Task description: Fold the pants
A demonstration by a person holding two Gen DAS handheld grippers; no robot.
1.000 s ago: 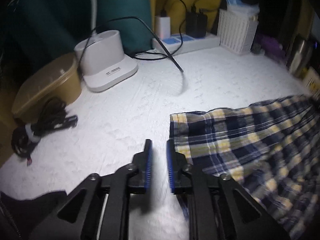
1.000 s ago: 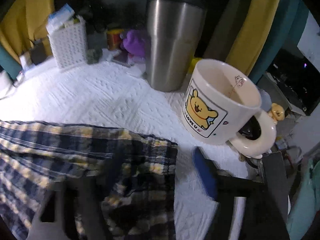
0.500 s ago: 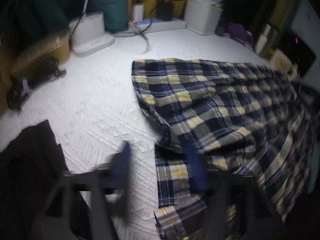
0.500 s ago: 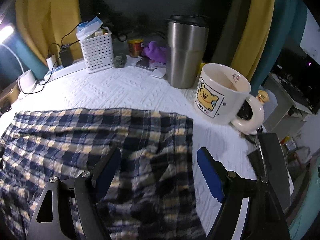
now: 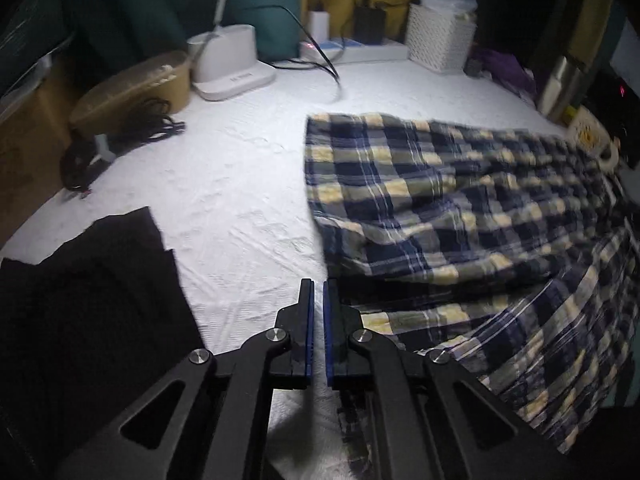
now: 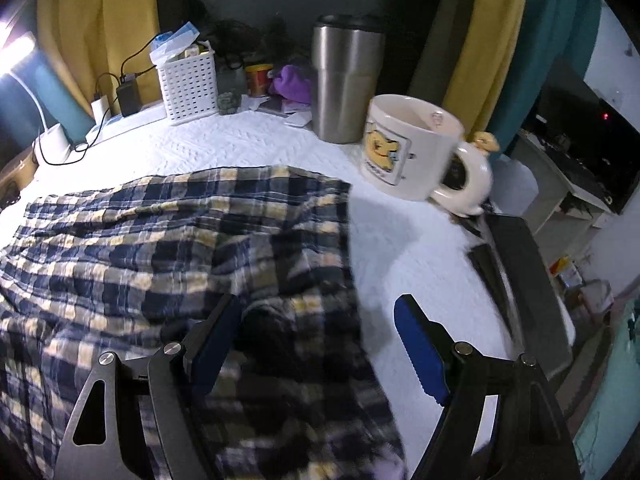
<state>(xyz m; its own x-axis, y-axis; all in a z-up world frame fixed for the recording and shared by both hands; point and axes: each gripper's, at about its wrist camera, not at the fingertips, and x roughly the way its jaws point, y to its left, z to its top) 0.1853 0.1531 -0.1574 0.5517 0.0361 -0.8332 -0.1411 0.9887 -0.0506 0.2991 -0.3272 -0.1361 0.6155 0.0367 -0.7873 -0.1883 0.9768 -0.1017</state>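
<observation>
Pants (image 5: 460,216), navy and yellow plaid, lie rumpled across the white tabletop (image 5: 240,184), near a cartoon mug (image 6: 416,148). Left claw (image 5: 316,292) has just been closing; its jaws now nearly meet, nothing visible between them. Right claw (image 6: 316,316) hangs wide over the fabric's edge.

The room is dim, lit mainly by a lamp bar (image 6: 18,50) that glares white at the upper left of the right wrist view. The white cover (image 5: 248,184) on the counter catches that light and shines brightest in the middle of both frames, while the corners fall to black. Fisheye bending curves the edges of both views. Motion blur smears the plaid pants (image 5: 460,208) at the right of the left view and low in the right view, and softens the mug (image 6: 404,148), which casts a grey shadow toward lower left.
</observation>
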